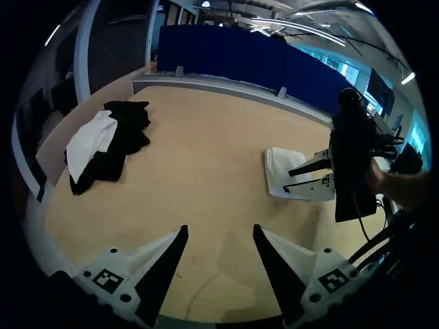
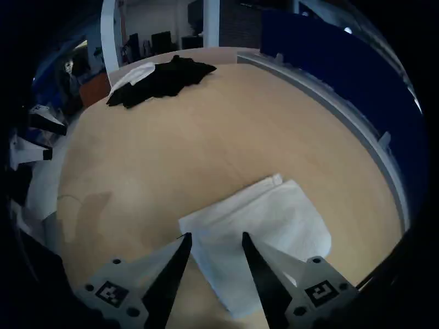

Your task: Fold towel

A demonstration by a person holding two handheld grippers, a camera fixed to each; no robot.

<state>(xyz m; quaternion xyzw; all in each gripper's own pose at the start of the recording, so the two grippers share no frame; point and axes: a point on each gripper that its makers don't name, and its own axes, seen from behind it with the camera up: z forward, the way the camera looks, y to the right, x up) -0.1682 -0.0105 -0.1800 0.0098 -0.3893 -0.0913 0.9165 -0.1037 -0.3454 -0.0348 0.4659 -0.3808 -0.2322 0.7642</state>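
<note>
**Folded towel under my right gripper, left gripper held wide over bare wood**

The white towel [image 2: 258, 230] lies folded into a compact rectangle on the wooden table [image 2: 192, 142]. It sits near the blue partition [image 2: 340, 66] that runs along the table's edge, with a strip of bare wood between them.

My right gripper [image 2: 217, 234] is over the side of the towel that faces away from the partition. Its fingers are moderately apart with nothing clamped between them, and the cloth shows through the gap. I cannot tell whether the tips touch the fabric. In the left gripper view the same gripper [image 1: 288, 182] reaches across the towel [image 1: 280, 167], held in my hand [image 1: 395, 183].

My left gripper [image 1: 219, 227] is much farther from the partition [image 1: 247, 60] than the towel is. Its fingers are spread wide over bare tabletop and hold nothing. In the right gripper view it [image 2: 58, 143] appears by the table edge opposite the partition.

A pile of black and white clothes [image 1: 110, 142] lies toward the other end of the partition, well apart from the towel and from both grippers.
</note>
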